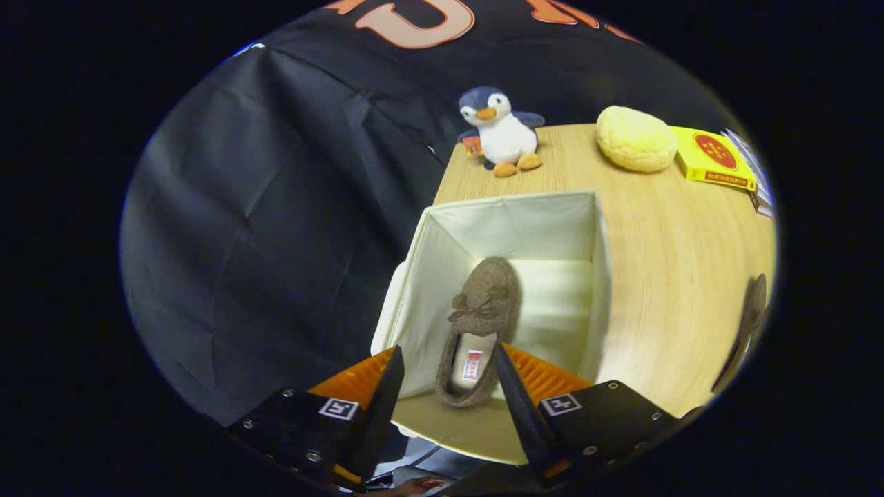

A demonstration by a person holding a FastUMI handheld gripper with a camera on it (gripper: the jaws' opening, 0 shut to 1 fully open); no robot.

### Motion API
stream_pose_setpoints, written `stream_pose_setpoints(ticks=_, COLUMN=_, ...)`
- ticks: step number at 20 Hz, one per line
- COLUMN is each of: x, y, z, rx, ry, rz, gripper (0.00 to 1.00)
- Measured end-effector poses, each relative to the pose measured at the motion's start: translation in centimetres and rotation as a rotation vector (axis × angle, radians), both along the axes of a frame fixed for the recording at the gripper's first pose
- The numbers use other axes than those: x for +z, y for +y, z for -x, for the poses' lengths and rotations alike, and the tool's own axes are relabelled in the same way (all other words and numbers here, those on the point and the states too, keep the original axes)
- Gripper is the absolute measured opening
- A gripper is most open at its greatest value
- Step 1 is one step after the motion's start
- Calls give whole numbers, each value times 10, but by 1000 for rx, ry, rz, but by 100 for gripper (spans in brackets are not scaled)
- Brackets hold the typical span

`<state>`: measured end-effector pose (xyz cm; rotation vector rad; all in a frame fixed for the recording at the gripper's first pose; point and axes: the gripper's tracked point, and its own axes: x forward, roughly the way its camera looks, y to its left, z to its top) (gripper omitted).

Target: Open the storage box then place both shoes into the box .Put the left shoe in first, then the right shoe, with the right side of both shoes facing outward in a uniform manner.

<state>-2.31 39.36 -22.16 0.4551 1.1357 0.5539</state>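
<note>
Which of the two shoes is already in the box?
The brown shoe with the bow, lying inside the white storage box, between the open gripper's fingers. The other shoe lies on the table, outside the box to its right.

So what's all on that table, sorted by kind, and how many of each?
Shoes: 2, a brown slipper inside the box between the open claw fingers, and another lying on the table
Storage boxes: 1, cream fabric
Plush toys: 2, penguin and yellow bun-shaped plush
Yellow cartons: 1
Total: 6
</note>
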Motion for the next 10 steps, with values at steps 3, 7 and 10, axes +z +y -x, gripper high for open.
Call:
stream_pose_setpoints(ticks=3, x=11, y=-53, z=-4, rx=-41, ry=-68, rz=19, gripper=96)
stream_pose_setpoints(ticks=7, x=2, y=-140, z=-2, rx=-106, ry=-145, rz=85, gripper=97)
stream_pose_setpoints(ticks=10, x=-25, y=-209, z=13, rx=-144, ry=-123, rz=170, gripper=98)
